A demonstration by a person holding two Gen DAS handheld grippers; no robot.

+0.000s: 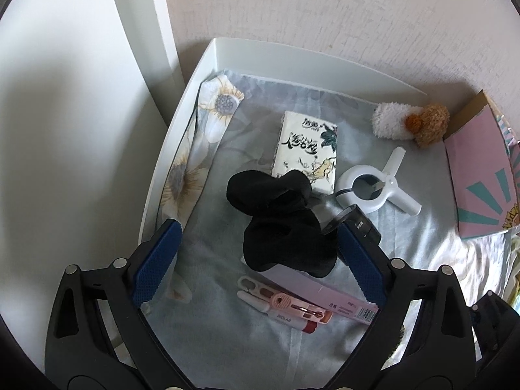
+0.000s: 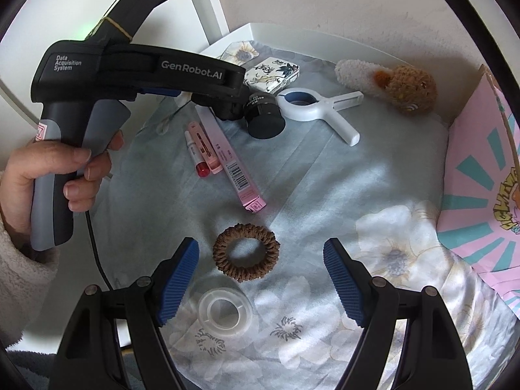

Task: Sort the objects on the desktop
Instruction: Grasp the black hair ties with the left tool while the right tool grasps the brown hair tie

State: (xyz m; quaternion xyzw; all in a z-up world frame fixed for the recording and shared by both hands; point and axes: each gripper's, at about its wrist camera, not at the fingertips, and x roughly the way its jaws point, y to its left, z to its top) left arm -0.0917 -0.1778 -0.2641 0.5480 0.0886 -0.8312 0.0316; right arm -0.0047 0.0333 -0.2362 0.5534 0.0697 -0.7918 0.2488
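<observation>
My left gripper (image 1: pixel 258 237) is open, its blue pads either side of a crumpled black sock (image 1: pixel 279 224) lying on a pink box (image 1: pixel 328 295). Behind the sock lie a tissue pack (image 1: pixel 305 152), a white clamp (image 1: pixel 377 185) and a black lens (image 1: pixel 354 222). A pink pen set and a red-tipped tube (image 1: pixel 292 312) lie in front of the box. My right gripper (image 2: pixel 261 253) is open above a brown scrunchie (image 2: pixel 246 252). A clear tape roll (image 2: pixel 225 315) lies by its left finger. The left gripper's body (image 2: pixel 136 71) shows in the right wrist view.
A plush toy (image 2: pixel 390 81) lies at the back right. A pink cardboard box (image 2: pixel 481 175) stands on the right. A white tray rim (image 1: pixel 182 123) borders the floral cloth (image 2: pixel 373 195) on the left and back, with the wall behind it.
</observation>
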